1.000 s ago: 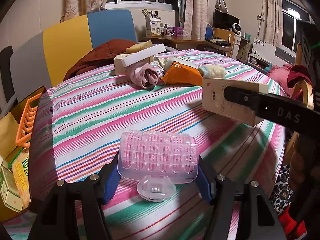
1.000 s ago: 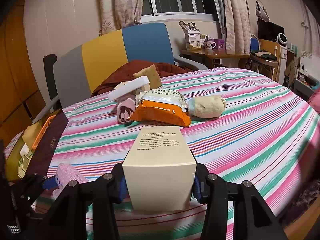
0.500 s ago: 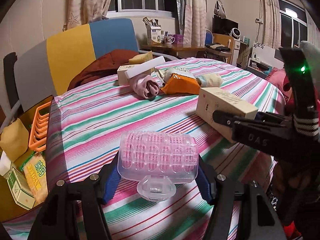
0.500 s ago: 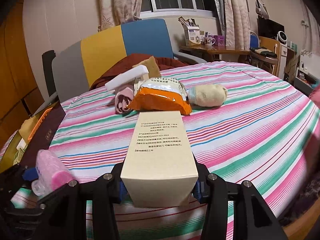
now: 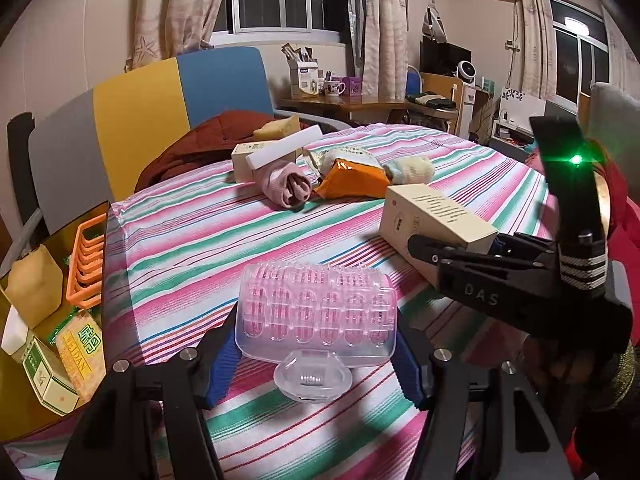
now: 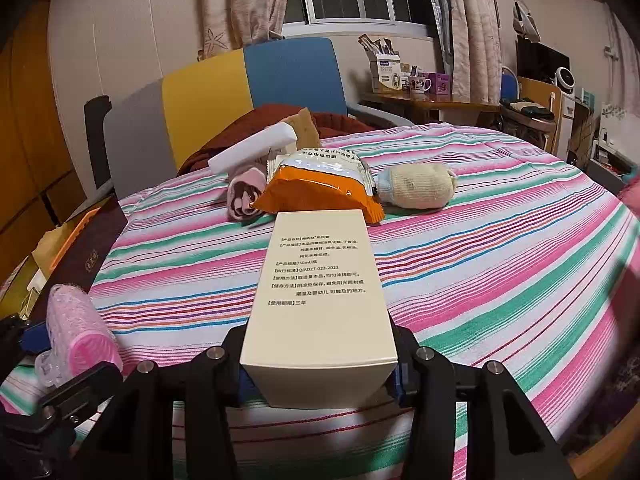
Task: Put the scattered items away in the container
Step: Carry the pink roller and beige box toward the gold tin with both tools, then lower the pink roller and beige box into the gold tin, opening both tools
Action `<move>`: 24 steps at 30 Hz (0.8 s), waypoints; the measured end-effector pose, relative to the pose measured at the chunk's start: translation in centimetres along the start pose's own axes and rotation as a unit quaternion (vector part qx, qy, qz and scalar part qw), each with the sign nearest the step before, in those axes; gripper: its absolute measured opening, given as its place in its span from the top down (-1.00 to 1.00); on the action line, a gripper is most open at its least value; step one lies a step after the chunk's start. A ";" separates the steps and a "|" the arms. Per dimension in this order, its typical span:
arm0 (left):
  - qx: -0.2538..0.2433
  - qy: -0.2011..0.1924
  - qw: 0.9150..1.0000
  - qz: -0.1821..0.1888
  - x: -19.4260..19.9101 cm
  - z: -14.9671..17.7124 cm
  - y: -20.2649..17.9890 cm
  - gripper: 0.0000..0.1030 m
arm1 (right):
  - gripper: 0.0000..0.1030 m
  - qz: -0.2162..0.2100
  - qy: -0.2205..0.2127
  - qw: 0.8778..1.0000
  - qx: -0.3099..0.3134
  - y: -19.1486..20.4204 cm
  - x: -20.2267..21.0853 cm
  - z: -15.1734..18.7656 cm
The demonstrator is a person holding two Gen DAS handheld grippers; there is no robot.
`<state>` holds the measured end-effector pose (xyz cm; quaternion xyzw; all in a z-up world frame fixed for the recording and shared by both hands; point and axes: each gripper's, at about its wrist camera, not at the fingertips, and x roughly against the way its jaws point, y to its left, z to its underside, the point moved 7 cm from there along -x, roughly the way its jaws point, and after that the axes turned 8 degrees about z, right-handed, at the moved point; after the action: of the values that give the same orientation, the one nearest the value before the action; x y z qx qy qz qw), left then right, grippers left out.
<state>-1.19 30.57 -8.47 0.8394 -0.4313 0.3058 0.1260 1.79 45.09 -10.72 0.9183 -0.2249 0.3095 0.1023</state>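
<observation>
My left gripper (image 5: 316,356) is shut on a clear pink hair-roller case (image 5: 318,316), held above the striped tablecloth (image 5: 192,240); it also shows in the right wrist view (image 6: 78,330). My right gripper (image 6: 318,372) is shut on a cream carton box (image 6: 320,300), which also shows in the left wrist view (image 5: 436,216). The dark open container (image 5: 44,308) sits at the table's left edge and holds an orange rack (image 5: 86,264), small boxes and a snack pack. On the far side lie an orange snack bag (image 6: 320,190), a pink sock roll (image 6: 244,196), a cream sock roll (image 6: 418,186) and a white box (image 6: 252,148).
A chair with grey, yellow and blue panels (image 5: 140,120) stands behind the table with a dark red garment (image 5: 208,144) on it. A desk with cups and boxes (image 5: 360,100) stands at the back. The table edge drops off at the right (image 6: 600,420).
Both grippers have lowered and tilted, each with its item. The cream box now lies flatter, its printed top in view. The container shows more of its inside.
</observation>
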 end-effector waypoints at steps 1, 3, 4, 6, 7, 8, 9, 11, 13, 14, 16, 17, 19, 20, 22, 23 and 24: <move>0.001 -0.001 1.000 0.001 0.2 0.0 0.0 -0.29 | 0.03 -0.001 0.000 1.000 -0.001 0.0 0.0 0.0; 0.002 -0.004 1.000 0.002 0.4 -0.1 0.0 -0.29 | 0.03 -0.004 0.001 1.000 -0.004 0.2 0.1 0.1; 0.002 -0.006 1.000 0.002 0.6 -0.2 0.0 -0.29 | 0.03 -0.007 0.002 1.000 -0.005 0.2 0.2 0.1; 0.004 -0.008 1.000 0.002 0.9 -0.2 0.1 -0.29 | 0.03 -0.011 0.003 1.000 -0.006 0.4 0.3 0.2; 0.005 -0.010 1.000 0.002 1.1 -0.2 0.1 -0.29 | 0.03 -0.013 0.004 1.000 -0.007 0.5 0.4 0.3; 0.006 -0.011 1.000 0.001 1.3 -0.2 0.2 -0.29 | 0.03 -0.015 0.005 1.000 -0.007 0.6 0.4 0.3; 0.007 -0.013 1.000 0.000 1.5 -0.2 0.2 -0.29 | 0.03 -0.017 0.005 1.000 -0.006 0.7 0.5 0.3; 0.008 -0.017 1.000 -0.001 2.0 -0.3 0.2 -0.29 | 0.03 -0.023 0.007 1.000 -0.006 1.1 0.7 0.5; 0.010 -0.022 1.000 -0.002 2.6 -0.3 0.3 -0.29 | 0.03 -0.028 0.008 1.000 -0.005 1.4 0.8 0.6; 0.010 -0.024 1.000 -0.002 2.8 -0.4 0.3 -0.29 | 0.03 -0.030 0.009 0.999 -0.005 1.6 0.9 0.7; 0.013 -0.028 0.999 -0.004 3.4 -0.4 0.5 -0.29 | 0.03 -0.037 0.011 0.999 -0.007 1.9 1.1 0.8; 0.015 -0.031 0.999 -0.004 3.6 -0.4 0.7 -0.29 | 0.03 -0.042 0.012 0.999 -0.009 2.0 1.1 0.8; 0.021 -0.035 0.999 -0.006 4.2 -0.5 1.0 -0.29 | 0.03 -0.051 0.016 0.998 -0.013 2.4 1.2 0.9; 0.023 -0.038 0.999 -0.007 4.5 -0.5 1.2 -0.29 | 0.03 -0.058 0.018 0.998 -0.015 2.6 1.3 0.9; 0.030 -0.043 0.999 -0.009 5.1 -0.5 1.9 -0.29 | 0.03 -0.069 0.022 0.997 -0.018 3.1 1.4 1.0; 0.034 -0.046 0.998 -0.010 5.4 -0.4 2.2 -0.29 | 0.03 -0.075 0.024 0.997 -0.020 3.4 1.4 1.0; 0.039 -0.048 0.998 -0.012 5.7 -0.4 2.6 -0.29 | 0.03 -0.080 0.026 0.996 -0.021 3.7 1.5 1.0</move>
<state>-0.91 25.48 -4.76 0.8625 -0.4145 0.2801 0.0764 1.61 41.03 -10.44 0.9228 -0.1541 0.3188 0.1519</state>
